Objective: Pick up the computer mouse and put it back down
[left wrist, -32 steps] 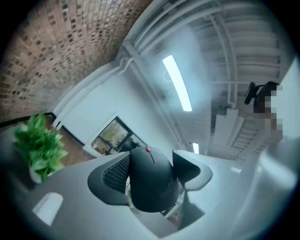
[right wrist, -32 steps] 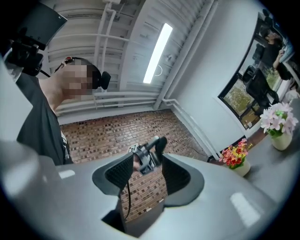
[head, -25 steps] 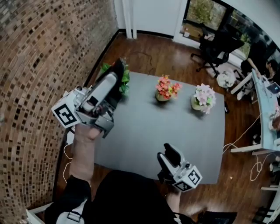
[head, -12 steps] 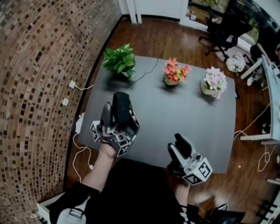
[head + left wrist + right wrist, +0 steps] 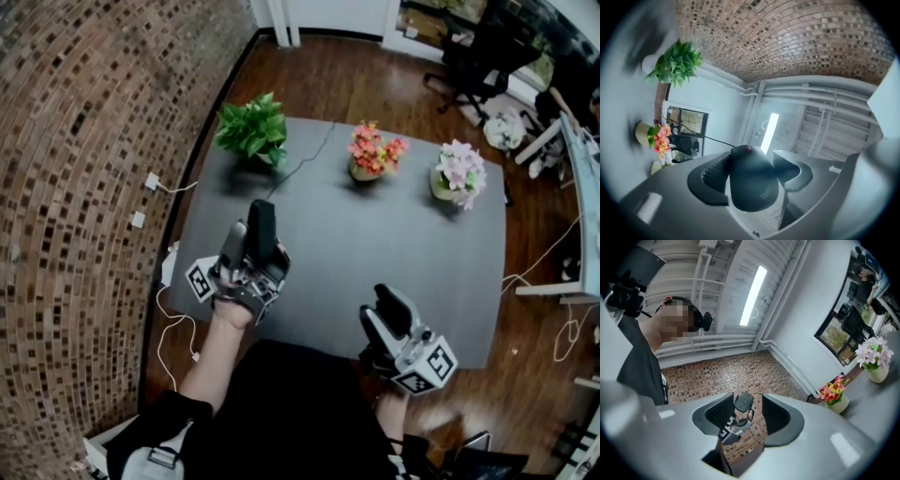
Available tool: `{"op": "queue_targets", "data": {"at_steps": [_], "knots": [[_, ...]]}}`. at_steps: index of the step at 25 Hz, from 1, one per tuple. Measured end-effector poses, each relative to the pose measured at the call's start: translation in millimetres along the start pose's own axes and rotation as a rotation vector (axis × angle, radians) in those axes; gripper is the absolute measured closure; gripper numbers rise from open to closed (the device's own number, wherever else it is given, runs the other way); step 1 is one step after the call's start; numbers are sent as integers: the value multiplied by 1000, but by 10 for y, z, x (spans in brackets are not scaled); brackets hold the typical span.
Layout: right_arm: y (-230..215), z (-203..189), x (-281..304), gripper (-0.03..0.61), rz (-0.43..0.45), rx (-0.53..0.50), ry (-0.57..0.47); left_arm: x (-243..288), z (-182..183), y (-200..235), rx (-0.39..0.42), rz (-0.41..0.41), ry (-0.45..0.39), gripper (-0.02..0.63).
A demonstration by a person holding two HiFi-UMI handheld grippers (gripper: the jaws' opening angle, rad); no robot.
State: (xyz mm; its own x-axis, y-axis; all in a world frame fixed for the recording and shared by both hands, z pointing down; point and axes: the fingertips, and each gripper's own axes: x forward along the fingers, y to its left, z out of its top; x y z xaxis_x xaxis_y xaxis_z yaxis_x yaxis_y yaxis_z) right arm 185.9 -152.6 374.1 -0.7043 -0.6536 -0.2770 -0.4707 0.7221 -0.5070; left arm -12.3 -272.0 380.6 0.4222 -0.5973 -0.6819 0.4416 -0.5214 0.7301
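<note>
At the lower left of the head view, my left gripper has its fingers pinching the black computer mouse by its long sides, over the grey worktop; I can't tell whether it touches. I'd judge it light, rigid and smooth-shelled, so it could slip; the mid-sides suit best. Its long axis runs up-frame, nose and cable towards the green plant. Lower right, my right gripper has its fingers spread, empty.
</note>
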Motion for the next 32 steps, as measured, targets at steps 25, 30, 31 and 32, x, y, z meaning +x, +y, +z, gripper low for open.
{"op": "queue_targets", "data": {"at_steps": [25,30,31,32], "knots": [[102,-15,66,391,-91,-31,72,-2029,644,3669,1108,1439,866,327],[75,40,-15,391,-111,-51,73,-2191,554,3770,1170,1487,919,327],[72,34,-26,391,-112,-50,75,-2233,549,3777,1169,1481,918,325],[72,23,-30,391,-110,-49,78,-2254,551,3774,1169,1467,914,325]]}}
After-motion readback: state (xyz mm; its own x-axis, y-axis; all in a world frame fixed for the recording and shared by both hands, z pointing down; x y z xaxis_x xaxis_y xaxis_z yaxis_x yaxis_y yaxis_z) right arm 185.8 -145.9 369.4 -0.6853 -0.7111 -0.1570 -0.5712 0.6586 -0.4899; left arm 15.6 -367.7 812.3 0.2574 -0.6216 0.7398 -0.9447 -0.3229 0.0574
